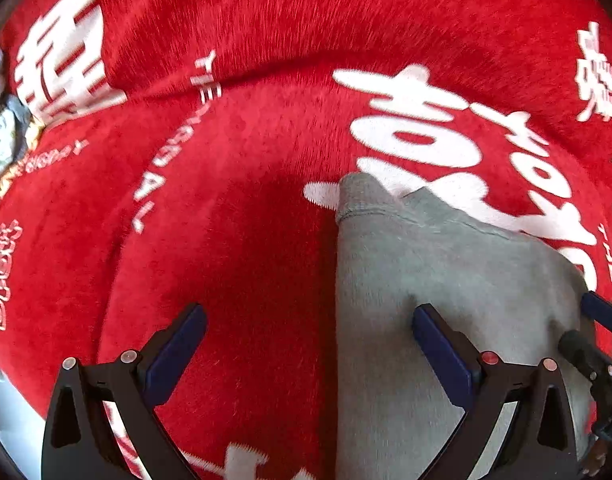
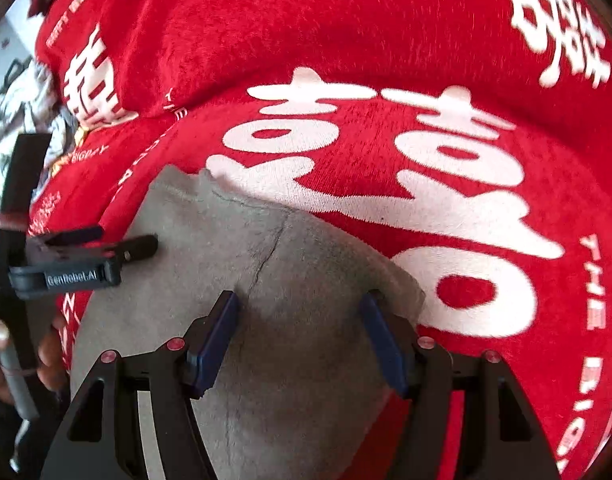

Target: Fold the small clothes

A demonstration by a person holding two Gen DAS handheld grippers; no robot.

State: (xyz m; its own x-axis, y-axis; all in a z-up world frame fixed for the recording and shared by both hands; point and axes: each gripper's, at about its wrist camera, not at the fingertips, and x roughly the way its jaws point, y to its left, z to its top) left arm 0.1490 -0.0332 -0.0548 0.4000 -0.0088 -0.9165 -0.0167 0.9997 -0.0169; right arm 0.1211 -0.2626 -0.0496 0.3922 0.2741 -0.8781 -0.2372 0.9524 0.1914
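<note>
A fuzzy red blanket with white lettering covers the surface. The flat grey fabric garment lies at six o'clock. Left gripper and right gripper hover, jaws apart

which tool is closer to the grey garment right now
Right. The right tool sits directly over the grey garment, open, both fingers above the fabric. The left tool, also open, straddles its left edge, one finger over grey, the other over the red blanket.
</note>
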